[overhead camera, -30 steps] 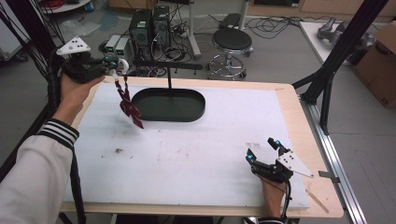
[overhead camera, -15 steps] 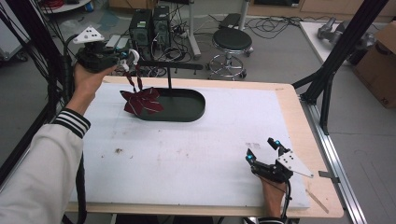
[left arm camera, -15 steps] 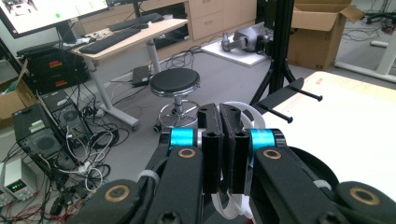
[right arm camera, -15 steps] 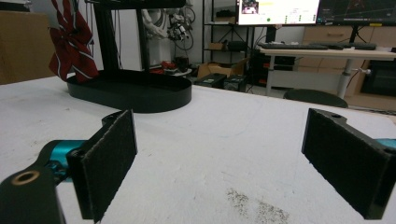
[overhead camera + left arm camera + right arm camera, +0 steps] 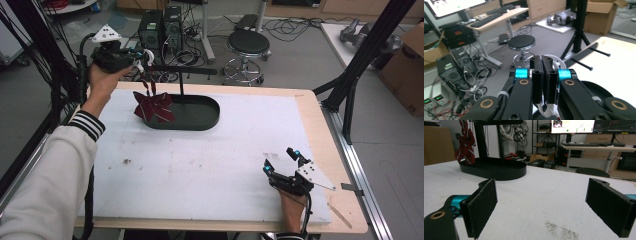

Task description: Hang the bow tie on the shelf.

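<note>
- Two grippers in play, and over on the far left the left gripper point(image 5: 142, 56) is held up high above the back-left corner of the surface point(image 5: 200, 165), with the person's left hand point(image 5: 102, 80) wrapped around it.
- Its fingers point(image 5: 537, 75) are pressed together, pinching a white strap point(image 5: 549, 111) that loops out below and behind them in the left gripper view.
- From that grip hangs a dark red bow point(image 5: 152, 106) with thin white edging, dangling on red ribbons.
- In the high view the bow hangs at the left end of a black oval tray point(image 5: 200, 120); whether it touches the tray I cannot tell.
- That tray sits on the back-left part of the surface, and a thin black post point(image 5: 181, 86) rises from it to a horizontal bar point(image 5: 187, 70).
- In the right gripper view, the bow point(image 5: 465, 142) shows upright by the tray's point(image 5: 496, 171) left end, beside the black post point(image 5: 481, 140).
- Moving right: a bare stretch of white surface with a few dark specks point(image 5: 127, 161).
- Down at the front-right, the right gripper point(image 5: 283, 161) rests low by the surface's edge, well apart from the tray.
- Its fingers point(image 5: 482, 206) stand wide apart with nothing between them but white surface.
- Behind the surface: a black round stool point(image 5: 248, 42) on the floor and a tangle of cables point(image 5: 187, 52).
</note>
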{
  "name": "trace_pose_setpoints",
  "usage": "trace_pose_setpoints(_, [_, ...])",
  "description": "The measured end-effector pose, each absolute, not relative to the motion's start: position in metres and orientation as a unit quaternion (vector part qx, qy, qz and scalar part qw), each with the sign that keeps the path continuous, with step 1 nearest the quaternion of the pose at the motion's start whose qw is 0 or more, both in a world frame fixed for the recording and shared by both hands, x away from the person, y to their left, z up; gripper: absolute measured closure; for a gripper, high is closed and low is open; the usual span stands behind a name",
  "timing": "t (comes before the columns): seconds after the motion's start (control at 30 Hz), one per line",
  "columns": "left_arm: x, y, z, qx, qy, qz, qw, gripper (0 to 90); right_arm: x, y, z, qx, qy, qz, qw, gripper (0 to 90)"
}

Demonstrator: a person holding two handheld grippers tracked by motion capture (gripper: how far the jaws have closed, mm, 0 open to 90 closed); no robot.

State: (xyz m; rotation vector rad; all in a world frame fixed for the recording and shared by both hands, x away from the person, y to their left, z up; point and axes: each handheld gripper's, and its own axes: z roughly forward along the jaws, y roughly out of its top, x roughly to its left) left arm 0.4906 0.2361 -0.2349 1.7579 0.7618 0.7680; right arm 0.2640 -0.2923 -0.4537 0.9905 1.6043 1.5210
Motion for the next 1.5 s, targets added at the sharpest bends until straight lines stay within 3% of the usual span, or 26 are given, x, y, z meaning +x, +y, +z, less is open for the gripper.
trace_pose_setpoints(0.47, [0.509, 0.236, -0.256, 0.741, 0.337, 0.323, 0.483, 87.2, 0.264, -0.292, -0.454, 0.382, 0.621, 0.587, 0.352, 9.4])
trace_pose_setpoints(1.5, [0.51, 0.243, -0.296, 0.763, 0.374, 0.31, 0.426, 87.1, 0.263, -0.291, -0.454, 0.381, 0.623, 0.585, 0.353, 9.4])
